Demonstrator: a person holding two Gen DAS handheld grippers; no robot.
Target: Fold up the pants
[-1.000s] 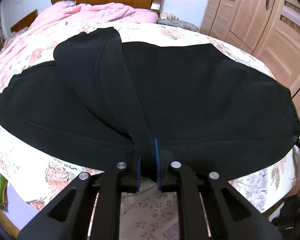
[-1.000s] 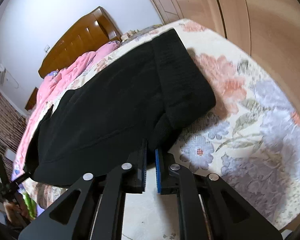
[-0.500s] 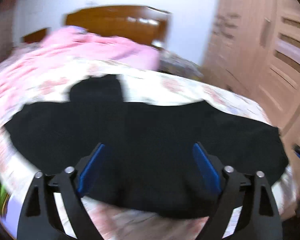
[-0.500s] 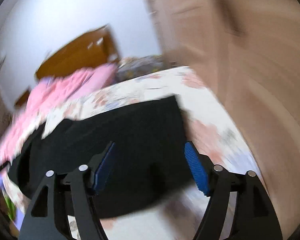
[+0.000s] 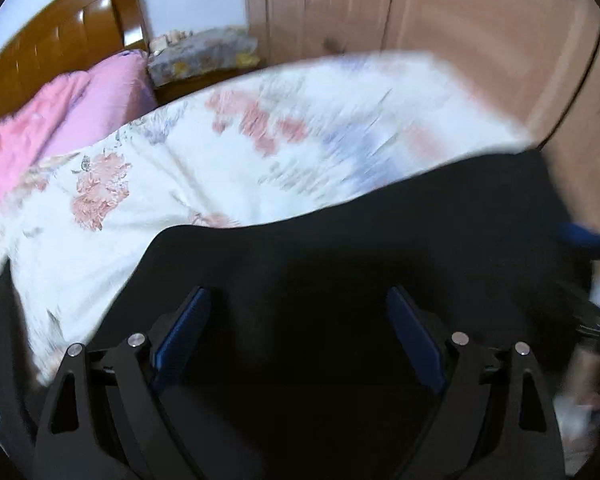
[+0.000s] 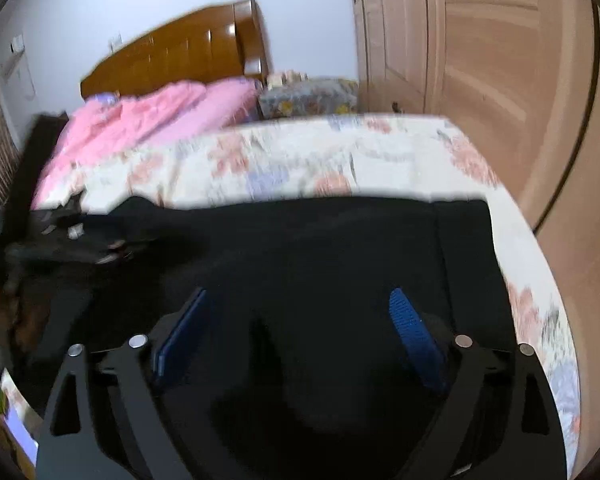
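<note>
Both tongs (image 5: pixel 298 336) (image 6: pixel 300 334) are black, with ribbed blue pads (image 6: pixel 414 336) and silver screws (image 5: pixel 459 337).

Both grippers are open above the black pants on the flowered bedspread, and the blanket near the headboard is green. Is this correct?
Not quite: the blanket near the headboard is pink, as the right wrist view shows. The rest holds: left gripper and right gripper are open above the black pants on the flowered bedspread.

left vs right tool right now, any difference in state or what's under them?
The left tool faces a blurred far pants edge that rises to the right; the right tool faces a fairly level one. The left tool's view shows a wide stretch of floral bedspread beyond the black pants; the right tool's view shows a narrower band. Shared: both tools are open, holding nothing, with pants between the fingers.
</note>
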